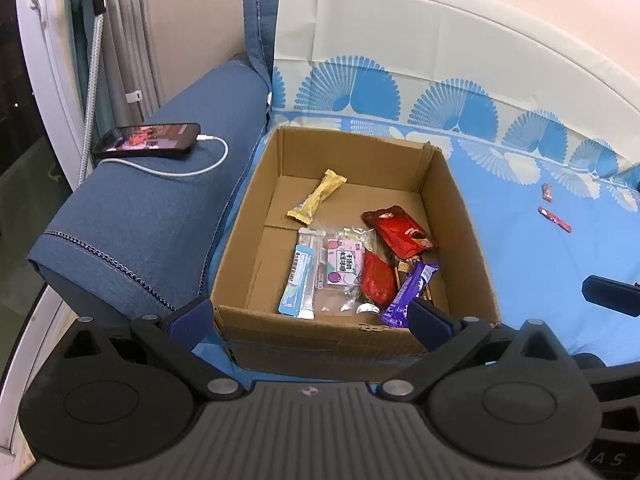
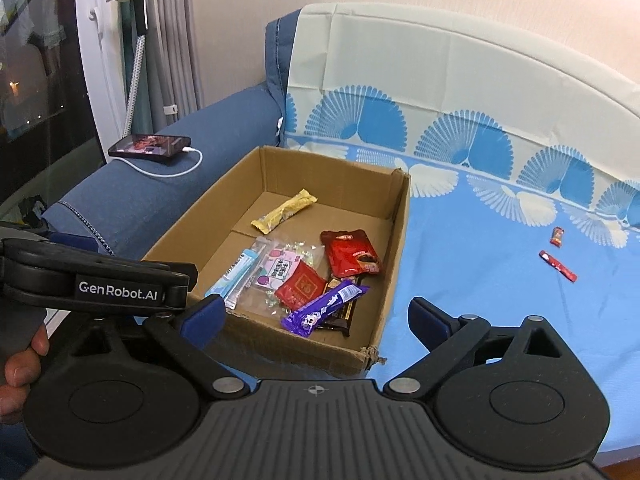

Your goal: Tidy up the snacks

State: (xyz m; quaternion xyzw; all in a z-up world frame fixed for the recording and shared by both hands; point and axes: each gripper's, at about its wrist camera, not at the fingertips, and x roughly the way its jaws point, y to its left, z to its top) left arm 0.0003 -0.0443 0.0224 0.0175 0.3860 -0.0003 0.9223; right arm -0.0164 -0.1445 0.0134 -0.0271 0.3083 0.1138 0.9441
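Observation:
An open cardboard box (image 1: 452,200) (image 2: 400,216) sits on the blue sofa cover. Inside lie several snacks: a yellow bar (image 1: 318,196) (image 2: 285,211), a red pouch (image 1: 398,232) (image 2: 352,254), a purple bar (image 1: 410,294) (image 2: 324,308), a pink-labelled clear bag (image 1: 344,266) and a light-blue stick pack (image 1: 298,280). Two small red snacks (image 1: 554,219) (image 2: 558,266) lie on the cover to the right of the box. My left gripper (image 1: 310,316) is open and empty at the box's near wall. My right gripper (image 2: 316,318) is open and empty over the box's near right corner.
A phone (image 1: 150,139) (image 2: 150,148) on a white charging cable rests on the blue sofa armrest (image 1: 152,216) left of the box. The patterned cover (image 1: 540,264) spreads to the right. A window and curtain stand at the far left. The left gripper's body (image 2: 96,276) shows in the right wrist view.

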